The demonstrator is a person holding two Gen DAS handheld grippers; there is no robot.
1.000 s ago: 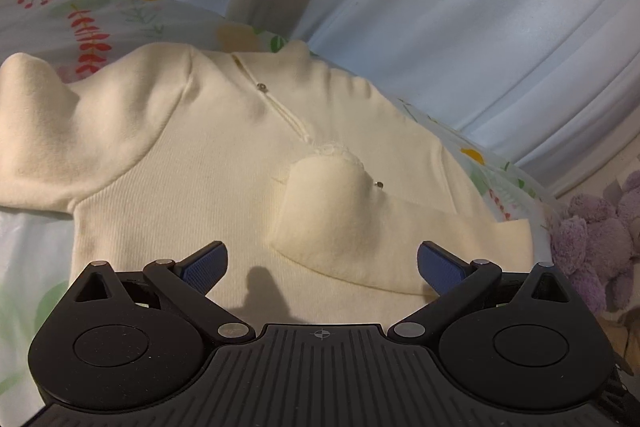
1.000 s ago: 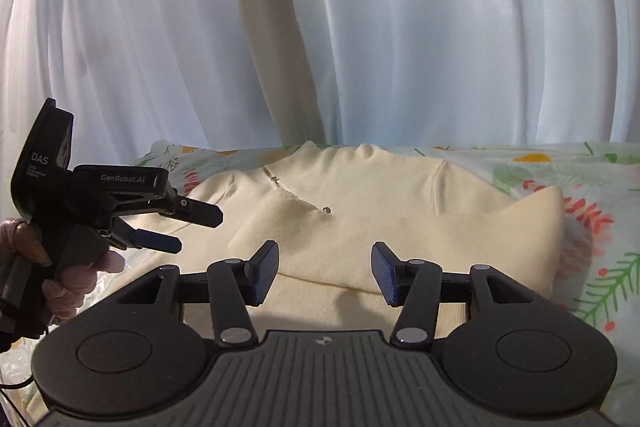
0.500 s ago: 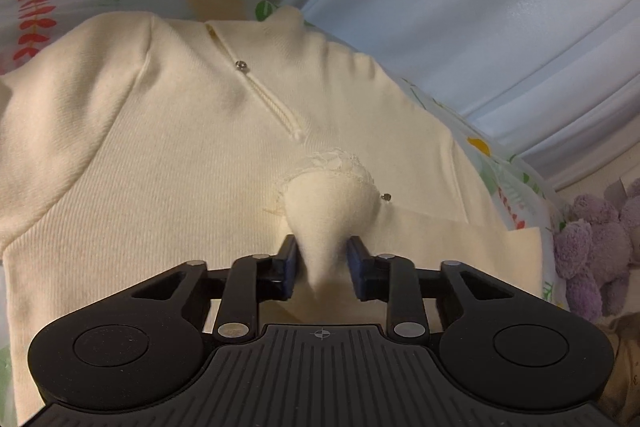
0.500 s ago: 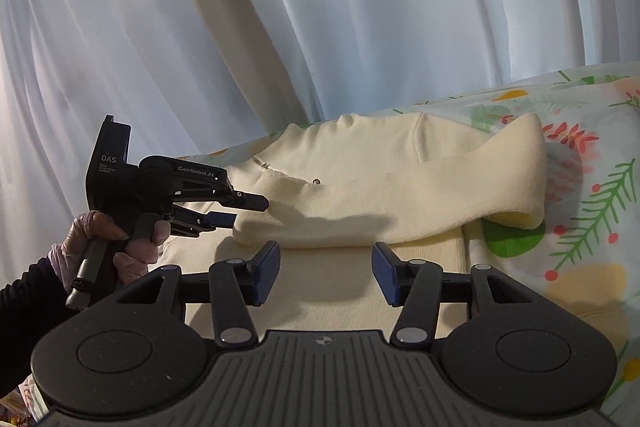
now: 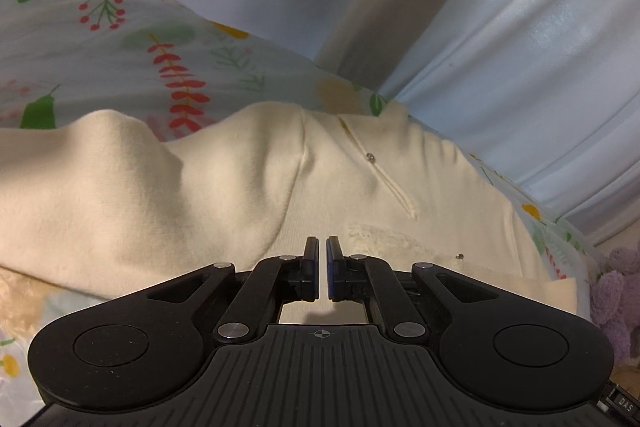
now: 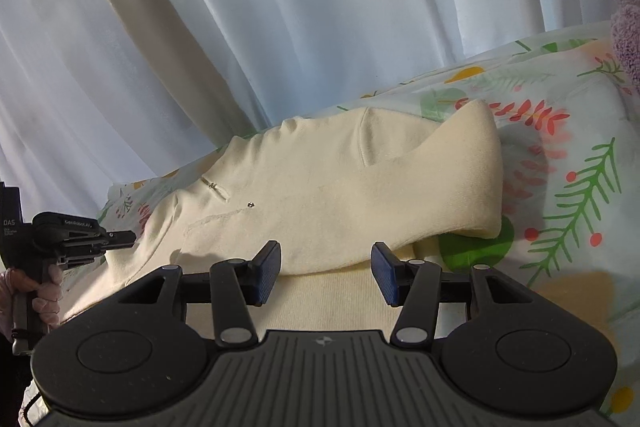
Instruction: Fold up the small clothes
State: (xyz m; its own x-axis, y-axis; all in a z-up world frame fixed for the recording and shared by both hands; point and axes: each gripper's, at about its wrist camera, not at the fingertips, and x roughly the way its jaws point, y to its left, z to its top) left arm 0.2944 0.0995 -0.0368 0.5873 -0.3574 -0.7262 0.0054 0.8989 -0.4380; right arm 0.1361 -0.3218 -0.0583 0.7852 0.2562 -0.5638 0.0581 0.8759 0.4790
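One cream sweater (image 6: 320, 183); left hand-held gripper (image 5: 323, 251) closed empty, right hand-held gripper (image 6: 325, 269) open.

Backlit by daylight through the curtains (image 6: 280, 7), bit of glare up top; foreground dim, soft shadows, fisheye-bent edges.

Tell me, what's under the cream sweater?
The cream sweater lies on a flowery bedsheet, which shows all around it. One sleeve is folded across its front. Whatever is right beneath the sweater is covered, so it can't be seen.
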